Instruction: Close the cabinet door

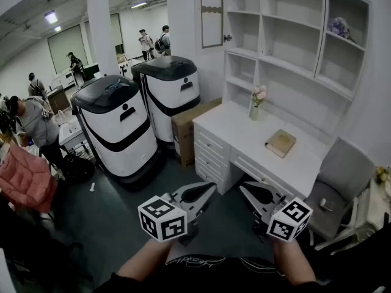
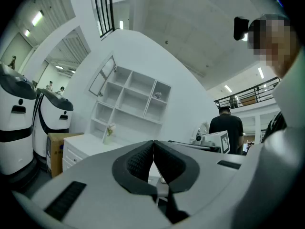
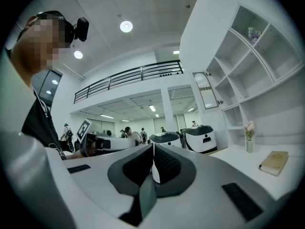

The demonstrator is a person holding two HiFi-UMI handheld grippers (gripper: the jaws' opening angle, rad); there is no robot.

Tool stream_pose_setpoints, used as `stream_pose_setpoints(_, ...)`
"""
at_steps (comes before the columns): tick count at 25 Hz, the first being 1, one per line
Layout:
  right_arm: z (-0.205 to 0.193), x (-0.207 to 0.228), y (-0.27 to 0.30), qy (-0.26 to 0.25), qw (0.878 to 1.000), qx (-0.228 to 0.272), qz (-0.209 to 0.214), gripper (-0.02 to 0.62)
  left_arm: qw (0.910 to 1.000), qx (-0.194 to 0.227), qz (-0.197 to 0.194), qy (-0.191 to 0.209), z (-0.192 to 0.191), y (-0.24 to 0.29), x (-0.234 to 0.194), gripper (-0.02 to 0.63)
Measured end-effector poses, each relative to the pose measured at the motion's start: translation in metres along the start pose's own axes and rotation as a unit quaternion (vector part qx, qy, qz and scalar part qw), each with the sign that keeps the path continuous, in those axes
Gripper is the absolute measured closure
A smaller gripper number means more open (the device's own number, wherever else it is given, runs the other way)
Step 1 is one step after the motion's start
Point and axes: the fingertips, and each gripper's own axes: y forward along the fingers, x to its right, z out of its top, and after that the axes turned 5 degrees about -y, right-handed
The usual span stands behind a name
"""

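Left gripper (image 1: 209, 188) and right gripper (image 1: 244, 188), jaws together and empty, waiting low; open cabinet door (image 1: 212, 14) at twelve o'clock, unreached.

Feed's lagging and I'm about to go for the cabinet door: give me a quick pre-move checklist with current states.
1. Cabinet door found, standing open: ok.
2. Left hand-held gripper empty, jaws together: ok.
3. Right hand-held gripper empty, jaws together: ok.
4. A gripper within touch of the door: not ok, both hang low, short of the desk.
5. Flower vase and book clear of the reach path: cannot tell.
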Motion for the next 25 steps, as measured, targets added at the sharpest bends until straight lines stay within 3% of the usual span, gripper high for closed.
stream_pose_setpoints(7, -0.010, 0.006, 0.019, 0.009, 1.000, -0.008, -0.002, 0.549, 1.0000, -0.005, -0.005, -0.007, 0.001, -0.001, -0.017, 0.584)
stream_pose_setpoints(14, -0.044, 0.013, 0.054, 0.047, 0.998, -0.029, -0.009, 0.549, 0.9990, -0.016, 0.006, -0.041, -0.019, -0.016, -0.066, 0.584)
stream_pose_setpoints(19, -0.051, 0.004, 0.084, 0.060, 0.998, -0.018, 0.003, 0.548, 0.9987, -0.041, 0.022, -0.023, -0.031, -0.026, -0.085, 0.583)
stream_pose_setpoints(22, -0.050, -0.014, 0.096, 0.039, 0.999, -0.016, 0.020, 0.548, 0.9991, -0.039, 0.005, -0.018, -0.027, -0.040, -0.086, 0.583)
stream_pose_setpoints(25, -0.053, -0.015, 0.107, 0.035, 0.999, -0.026, 0.009, 0.548, 0.9992, -0.031, -0.014, -0.020, -0.019, -0.052, -0.092, 0.583)
